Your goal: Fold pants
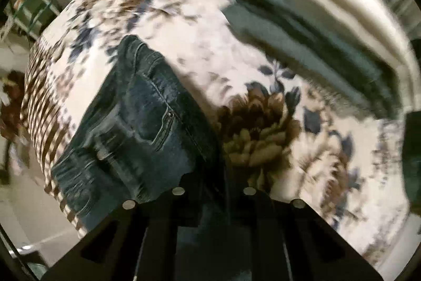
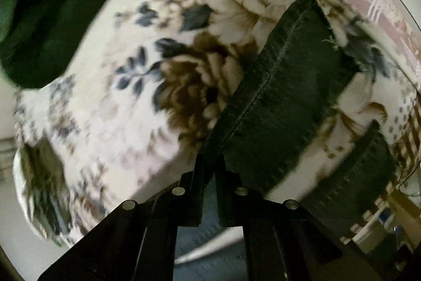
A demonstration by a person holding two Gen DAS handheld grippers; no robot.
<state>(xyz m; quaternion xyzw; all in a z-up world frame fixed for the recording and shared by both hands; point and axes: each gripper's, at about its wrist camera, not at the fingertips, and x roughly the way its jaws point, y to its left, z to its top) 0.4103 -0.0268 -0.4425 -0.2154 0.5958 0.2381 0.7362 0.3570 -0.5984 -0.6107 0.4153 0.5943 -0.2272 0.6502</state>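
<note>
The pants [image 1: 136, 123] are heavy blue denim, faded in streaks, with pale topstitching along a curved pocket edge and a small metal rivet at its corner. In the left wrist view the waist end hangs in a broad, rumpled sheet from the left gripper [image 1: 214, 175], whose black jaws are pressed nearly together on the fabric's edge. In the right wrist view the leg end [image 2: 279, 96] looks darker, a long flat band with a raised stitched seam down its middle and a frayed, threadbare hem at the far end; a second leg [image 2: 350, 175] lies just beside it. The right gripper [image 2: 209, 170] has its jaws closed almost fully on the near edge of that band.

Under the pants lies a bed cover [image 1: 200, 25], soft and plush, cream with large brown flowers and blue-grey leaves; its border beyond the pants is a brown and cream check. Further from the pants, near the cover's far edge, lies a stack of folded cloth [image 1: 315, 44], grey-green below and cream above, blurred.
</note>
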